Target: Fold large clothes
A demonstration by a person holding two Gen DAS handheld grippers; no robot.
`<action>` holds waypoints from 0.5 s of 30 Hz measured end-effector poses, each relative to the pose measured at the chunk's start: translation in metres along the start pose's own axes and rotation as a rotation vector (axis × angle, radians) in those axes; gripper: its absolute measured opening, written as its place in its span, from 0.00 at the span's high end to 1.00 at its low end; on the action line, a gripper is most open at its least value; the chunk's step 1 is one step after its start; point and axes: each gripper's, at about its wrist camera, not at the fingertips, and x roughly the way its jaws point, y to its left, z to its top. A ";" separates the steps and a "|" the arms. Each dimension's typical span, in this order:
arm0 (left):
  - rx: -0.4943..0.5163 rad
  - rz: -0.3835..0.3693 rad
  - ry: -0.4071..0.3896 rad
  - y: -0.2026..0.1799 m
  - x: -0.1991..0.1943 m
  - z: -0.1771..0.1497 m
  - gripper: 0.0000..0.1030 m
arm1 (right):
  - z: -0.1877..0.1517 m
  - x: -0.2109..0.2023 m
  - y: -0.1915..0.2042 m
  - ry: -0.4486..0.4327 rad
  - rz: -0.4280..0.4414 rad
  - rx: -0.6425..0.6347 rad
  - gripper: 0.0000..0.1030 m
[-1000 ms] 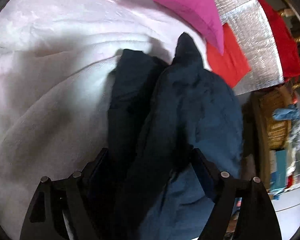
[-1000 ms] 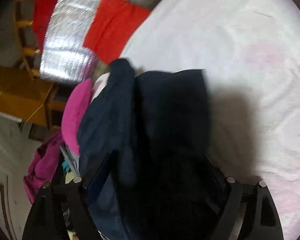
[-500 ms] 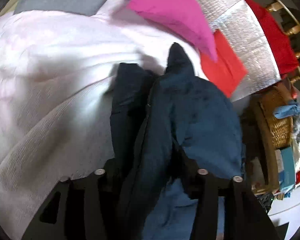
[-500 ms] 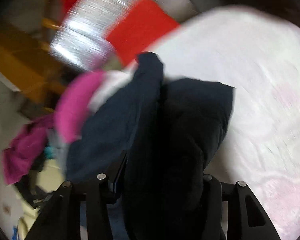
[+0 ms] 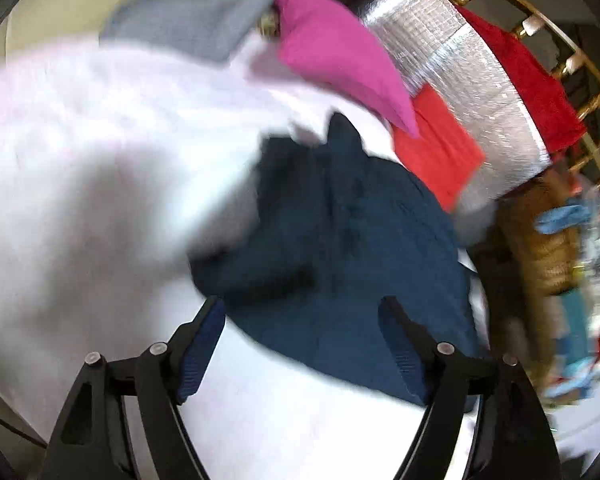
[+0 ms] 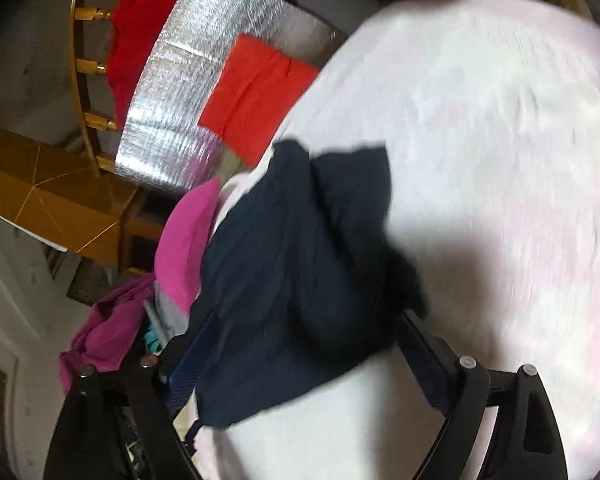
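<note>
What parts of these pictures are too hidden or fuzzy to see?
- Left wrist view: wicker basket contents, motion-blurred at the frame edge.
- Right wrist view: dark navy garment underside, hidden by its own bunched folds.
- Both views: pale pink bedsheet texture, smeared by blur.

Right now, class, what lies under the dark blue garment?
The dark blue garment lies on a pale pink-white blanket, visible all around it. Whatever is beneath the garment's middle is covered. Both sets of jaws are open, holding nothing.
</note>
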 end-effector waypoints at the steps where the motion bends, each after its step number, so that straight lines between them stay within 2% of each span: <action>1: -0.047 -0.038 0.045 0.005 0.005 -0.006 0.22 | -0.007 0.003 0.000 0.024 0.020 0.013 0.11; 5: -0.204 -0.090 0.191 0.025 0.027 -0.028 0.22 | -0.028 0.034 -0.009 0.100 0.041 0.115 0.11; 7: -0.250 -0.099 0.182 0.029 0.031 -0.026 0.22 | -0.029 0.052 -0.012 0.106 0.020 0.144 0.11; 8: -0.263 -0.097 0.152 0.030 0.033 -0.022 0.22 | -0.027 0.061 -0.012 0.103 0.017 0.154 0.11; 10: -0.274 -0.072 0.111 0.029 0.038 -0.013 0.22 | -0.025 0.070 -0.017 0.071 0.005 0.177 0.11; 12: -0.317 -0.082 0.097 0.033 0.047 -0.002 0.22 | -0.017 0.081 -0.020 0.033 -0.012 0.194 0.12; 15: -0.397 -0.125 0.081 0.043 0.063 0.011 0.22 | -0.010 0.087 -0.020 -0.027 0.038 0.208 0.12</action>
